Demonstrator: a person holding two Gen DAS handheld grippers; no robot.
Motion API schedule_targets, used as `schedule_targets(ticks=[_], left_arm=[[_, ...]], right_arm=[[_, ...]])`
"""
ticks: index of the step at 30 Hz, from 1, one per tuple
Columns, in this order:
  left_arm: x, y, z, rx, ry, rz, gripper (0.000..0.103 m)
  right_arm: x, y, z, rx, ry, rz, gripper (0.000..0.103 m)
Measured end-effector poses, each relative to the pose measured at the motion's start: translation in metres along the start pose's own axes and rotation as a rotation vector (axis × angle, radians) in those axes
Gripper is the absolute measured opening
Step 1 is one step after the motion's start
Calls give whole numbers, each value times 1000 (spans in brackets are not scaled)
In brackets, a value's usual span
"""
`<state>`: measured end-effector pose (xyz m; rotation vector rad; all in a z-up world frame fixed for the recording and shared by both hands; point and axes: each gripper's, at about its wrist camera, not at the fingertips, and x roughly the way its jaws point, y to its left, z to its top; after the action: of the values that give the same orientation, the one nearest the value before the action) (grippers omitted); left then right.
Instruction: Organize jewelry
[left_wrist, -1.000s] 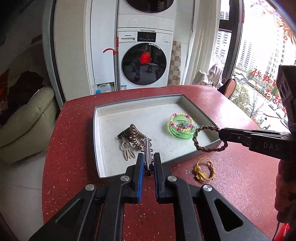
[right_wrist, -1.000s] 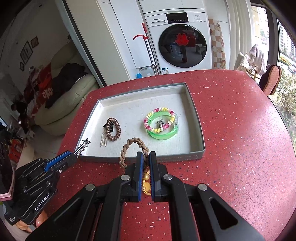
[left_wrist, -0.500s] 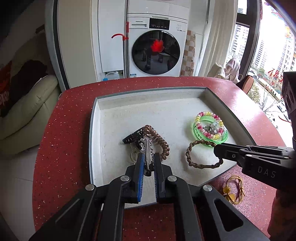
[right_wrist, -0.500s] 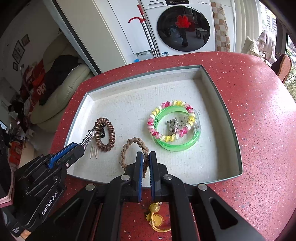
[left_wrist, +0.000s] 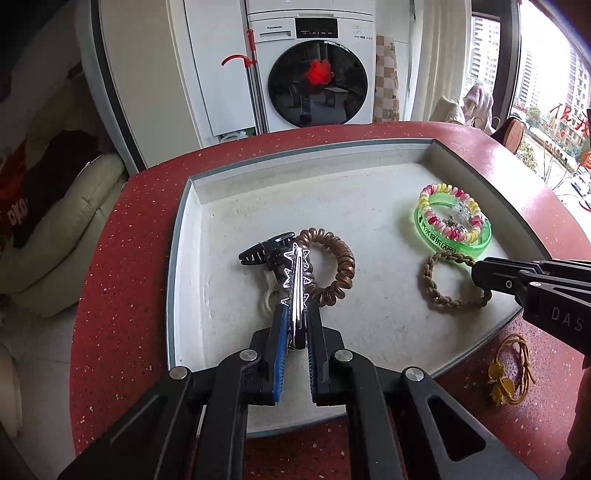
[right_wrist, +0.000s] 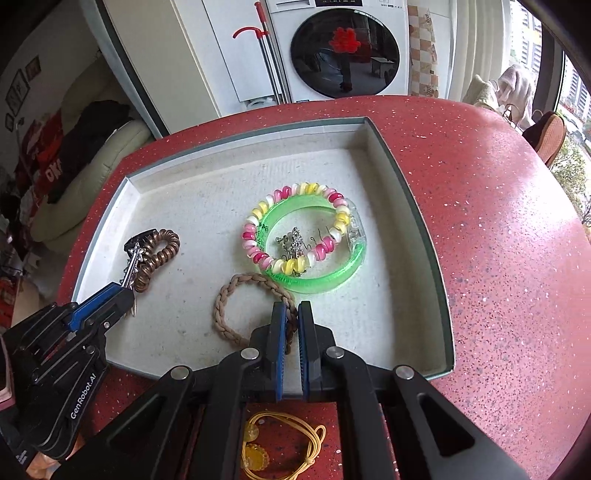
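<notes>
Jewelry is mostly gathered in the grey tray (right_wrist: 413, 206) on the red surface (right_wrist: 498, 229), and we judge the sorting well along but unfinished. Inside the tray we see a copper spiral hair tie (left_wrist: 330, 266) beside a black claw clip (left_wrist: 264, 251) at the left, and a green bangle (right_wrist: 314, 282) with a pink-and-yellow spiral band (right_wrist: 295, 229) lying on it at the right; small silver pieces (right_wrist: 291, 243) sit inside that ring.

Our left gripper (left_wrist: 295, 314) has its fingers closed on a star-studded silver clip (left_wrist: 295, 280), held just above the spiral tie. Our right gripper (right_wrist: 291, 314) has its fingers clamped on a braided tan bracelet (right_wrist: 236, 295), which hangs low over the tray floor next to the bangle; we cannot tell whether it touches down.

Both pieces have yet to be released. One yellow cord tie (right_wrist: 284, 443) lies outside the tray on the surface, near its front rim, and seems the last item left to bring in.
</notes>
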<state>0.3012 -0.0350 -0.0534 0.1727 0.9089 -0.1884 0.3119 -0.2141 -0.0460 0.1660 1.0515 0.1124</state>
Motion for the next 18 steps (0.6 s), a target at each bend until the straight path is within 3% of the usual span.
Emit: schedule_targets(ticks=[3, 5, 7, 8, 18], left_arm=[[0, 2, 0, -10, 3, 6, 28], [0, 1, 1, -7, 4, 17, 28], [-1, 0, 2, -3, -3, 27, 28], [-3, 0, 2, -2, -7, 28, 28], [-16, -1, 5, -8, -41, 33, 28]], right_arm=[[-1, 3, 0, -11, 0, 2, 10], [-2, 3, 1, -13, 5, 18, 17], [-5, 5, 0, -8, 0, 28, 47], [-8, 5, 0, -3, -10, 33, 52], [-38, -8, -2, 76, -80, 108, 61]])
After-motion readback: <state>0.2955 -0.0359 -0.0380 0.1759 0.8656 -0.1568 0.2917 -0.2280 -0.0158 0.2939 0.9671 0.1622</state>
